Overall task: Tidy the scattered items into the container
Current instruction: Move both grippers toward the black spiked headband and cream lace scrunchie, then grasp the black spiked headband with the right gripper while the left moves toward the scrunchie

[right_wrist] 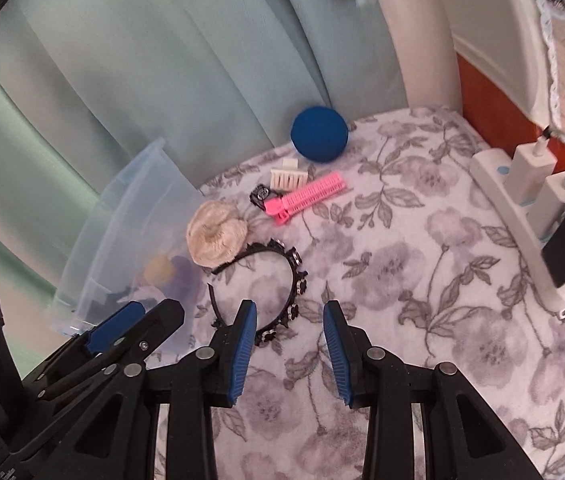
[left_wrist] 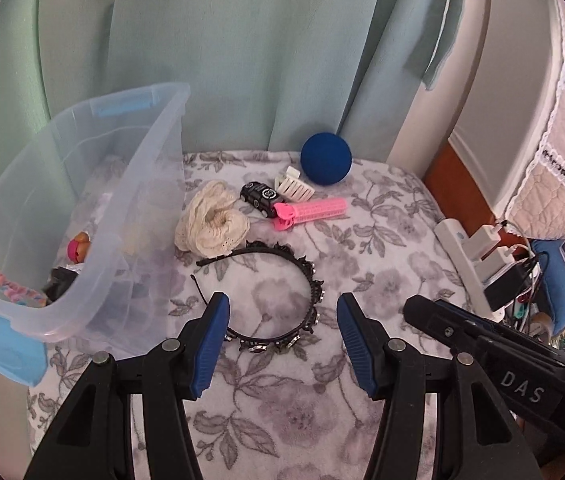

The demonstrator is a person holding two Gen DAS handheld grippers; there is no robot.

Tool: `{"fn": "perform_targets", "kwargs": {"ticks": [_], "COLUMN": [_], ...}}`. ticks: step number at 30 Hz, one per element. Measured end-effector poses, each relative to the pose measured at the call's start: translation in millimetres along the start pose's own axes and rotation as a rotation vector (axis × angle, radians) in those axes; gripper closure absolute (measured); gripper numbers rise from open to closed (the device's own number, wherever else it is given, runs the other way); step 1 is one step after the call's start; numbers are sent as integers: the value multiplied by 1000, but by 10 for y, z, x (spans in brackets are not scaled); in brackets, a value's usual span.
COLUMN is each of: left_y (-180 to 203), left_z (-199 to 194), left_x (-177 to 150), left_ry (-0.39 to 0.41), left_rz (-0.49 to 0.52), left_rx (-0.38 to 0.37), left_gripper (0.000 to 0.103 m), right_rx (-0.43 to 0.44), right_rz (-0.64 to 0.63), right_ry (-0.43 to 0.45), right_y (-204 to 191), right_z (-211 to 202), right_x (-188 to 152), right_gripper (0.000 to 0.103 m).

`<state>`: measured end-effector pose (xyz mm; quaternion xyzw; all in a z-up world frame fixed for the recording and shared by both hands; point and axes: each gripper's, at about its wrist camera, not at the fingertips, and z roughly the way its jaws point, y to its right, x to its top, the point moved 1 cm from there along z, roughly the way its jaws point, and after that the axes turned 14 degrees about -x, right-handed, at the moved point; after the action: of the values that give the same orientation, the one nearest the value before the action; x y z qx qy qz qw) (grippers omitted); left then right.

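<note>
Floral blanket (left_wrist: 282, 420) meets pale green curtains (left_wrist: 222, 60).

Both views look down and forward along their own claw onto a grey floral blanket (left_wrist: 362, 240), toward a pale green curtain (left_wrist: 242, 60) filling the upper frame. The left wrist view sits low and close, its left claw (left_wrist: 282, 338) at lower centre, a clear plastic bin with blue latches (left_wrist: 138, 184) large at left, the right claw (left_wrist: 462, 320) entering at lower right. The right wrist view, just beside it, shows the left claw at lower left. Both share the dark blue ball (right_wrist: 319, 135), the pink ridged hair clip (right_wrist: 306, 197) and the black studded headband (right_wrist: 296, 276) near centre.
</note>
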<state>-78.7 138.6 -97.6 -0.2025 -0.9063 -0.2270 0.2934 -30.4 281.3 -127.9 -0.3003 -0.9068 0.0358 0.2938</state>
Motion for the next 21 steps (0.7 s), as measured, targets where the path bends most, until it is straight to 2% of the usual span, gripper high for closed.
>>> {"fn": "perform_targets", "kwargs": {"ticks": [14,21], "left_y": [-215,-271], "left_z": [460,570], "left_x": [-154,-198], "left_ry": [-28,-32], "left_rz": [-8,10], "left_rx": [68,99], "left_gripper": [47,47], "right_rx": [-29,-8], "right_rz": [-39,-101], "right_ry": [-104,-136], "right_y": [-30,-144], "right_z": [698,937], "right_x": [73,127], "right_gripper": [65,65]}}
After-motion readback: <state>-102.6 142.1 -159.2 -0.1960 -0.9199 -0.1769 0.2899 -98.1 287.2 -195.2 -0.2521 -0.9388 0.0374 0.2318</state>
